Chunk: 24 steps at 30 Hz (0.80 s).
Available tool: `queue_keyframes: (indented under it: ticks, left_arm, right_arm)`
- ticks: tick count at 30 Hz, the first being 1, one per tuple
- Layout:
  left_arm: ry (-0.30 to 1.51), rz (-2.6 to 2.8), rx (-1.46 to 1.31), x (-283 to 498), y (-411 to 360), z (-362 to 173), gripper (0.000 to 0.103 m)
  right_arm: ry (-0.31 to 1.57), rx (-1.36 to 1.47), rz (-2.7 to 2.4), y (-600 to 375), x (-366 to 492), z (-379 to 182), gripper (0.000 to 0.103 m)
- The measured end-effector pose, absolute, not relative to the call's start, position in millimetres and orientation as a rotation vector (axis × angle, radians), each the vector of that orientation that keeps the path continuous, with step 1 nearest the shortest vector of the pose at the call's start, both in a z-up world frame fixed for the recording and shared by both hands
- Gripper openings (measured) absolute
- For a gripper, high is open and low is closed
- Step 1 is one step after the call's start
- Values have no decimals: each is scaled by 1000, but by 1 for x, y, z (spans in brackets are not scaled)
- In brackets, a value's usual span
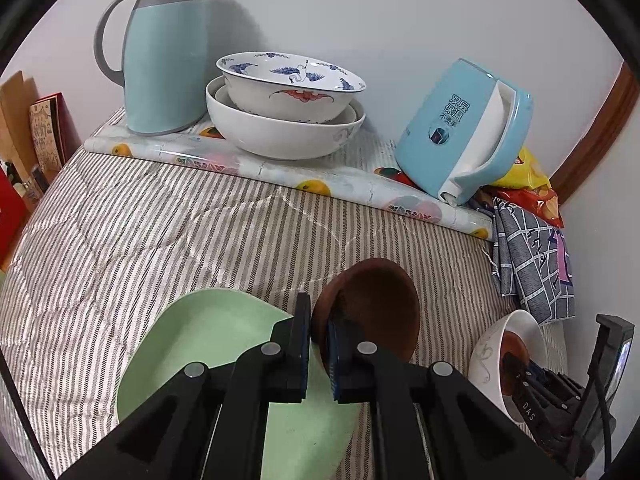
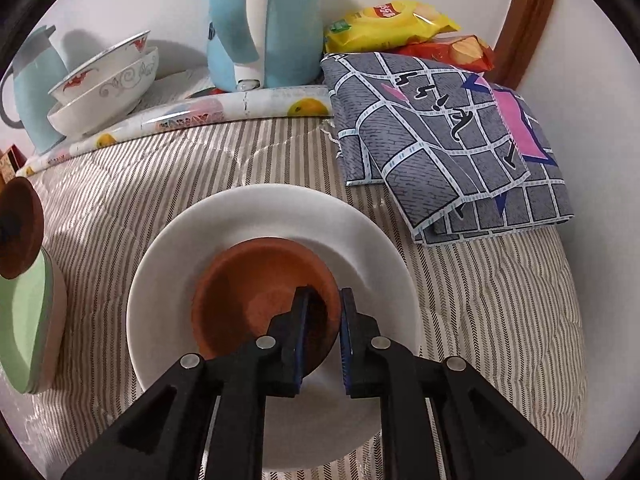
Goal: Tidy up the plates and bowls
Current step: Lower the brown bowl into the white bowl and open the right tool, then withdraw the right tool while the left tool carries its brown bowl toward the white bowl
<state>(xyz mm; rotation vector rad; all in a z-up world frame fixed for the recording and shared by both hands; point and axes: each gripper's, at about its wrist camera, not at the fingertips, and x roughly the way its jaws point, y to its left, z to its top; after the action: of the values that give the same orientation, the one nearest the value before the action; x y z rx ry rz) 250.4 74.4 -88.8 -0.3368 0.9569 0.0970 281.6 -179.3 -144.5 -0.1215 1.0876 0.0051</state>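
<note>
Brown bowl (image 1: 372,312) clamped by its rim in left gripper (image 1: 319,344), held tilted above green plate (image 1: 192,344) on striped cloth (image 1: 140,232). Second terracotta bowl (image 2: 256,296) sits in white bowl (image 2: 248,216) — right gripper (image 2: 325,320) jaws straddle its rim, slightly parted, grip loose.

A pale blue thermos jug (image 1: 164,52) with a grey handle is seen standing upright at the back left, on a fruit-printed oilcloth (image 1: 280,168) laid along the wall. A light blue kettle (image 1: 464,132) is placed further right on the same oilcloth. Beside it, a yellow snack bag (image 2: 384,24) is stacked on an orange one (image 2: 460,50). A folded grey grid-patterned cloth (image 2: 440,140) is laid on the striped quilted cover (image 1: 140,232) of the surface.
</note>
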Motion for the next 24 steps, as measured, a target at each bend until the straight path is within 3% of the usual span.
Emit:
queue_keyframes:
  ticks: [6,11,24]
  left_arm:
    - [956,99,-333,246,76,-88,8]
    - [948,102,-311,242,75,-83,8]
    - [931,55,-320,225,58,-68,8]
  right_arm:
    - [1097,-138,18,-175,279,-145,24]
    - [1071,-140,12,-173,274,-138,41]
    - [970,-52,38,-192,244,-98,43]
